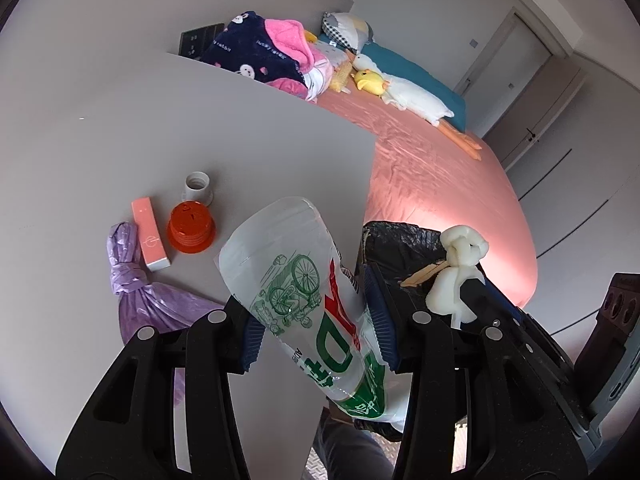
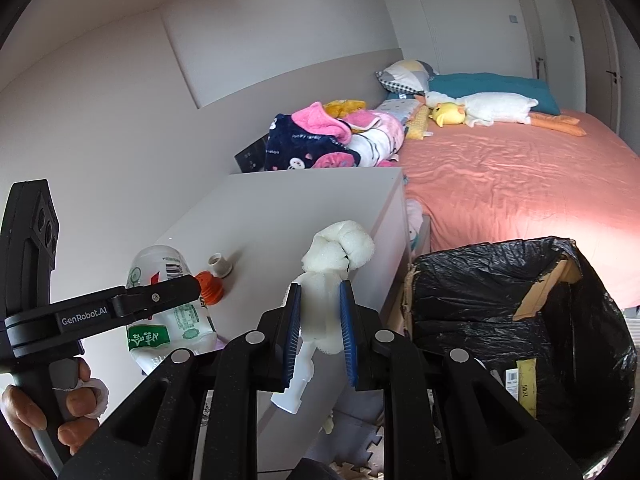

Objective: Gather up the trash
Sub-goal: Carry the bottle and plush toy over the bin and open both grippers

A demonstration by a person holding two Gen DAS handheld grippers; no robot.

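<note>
Crushed plastic bottle [image 1: 308,300] clamped in left gripper [image 1: 316,320], jaws part-open, above white cabinet [image 1: 160,140] edge. Knotted foam piece [image 2: 328,280] pinched in right gripper [image 2: 320,328], jaws nearly closed. Black-lined bin [image 2: 520,300] noted at 3 o'clock of foam.

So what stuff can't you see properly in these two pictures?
- Bottom of the black-lined box: right wrist view, dark liner and the near rim hide it.
- Neck of the plastic bottle: left wrist view, hidden below the left tongs.
- Lower part of the purple tied bag: left wrist view, left tongs' frame covers it.
- Small print on the pink box: too small.
- Lower end of the white foam piece: right wrist view, behind the right tongs.
</note>
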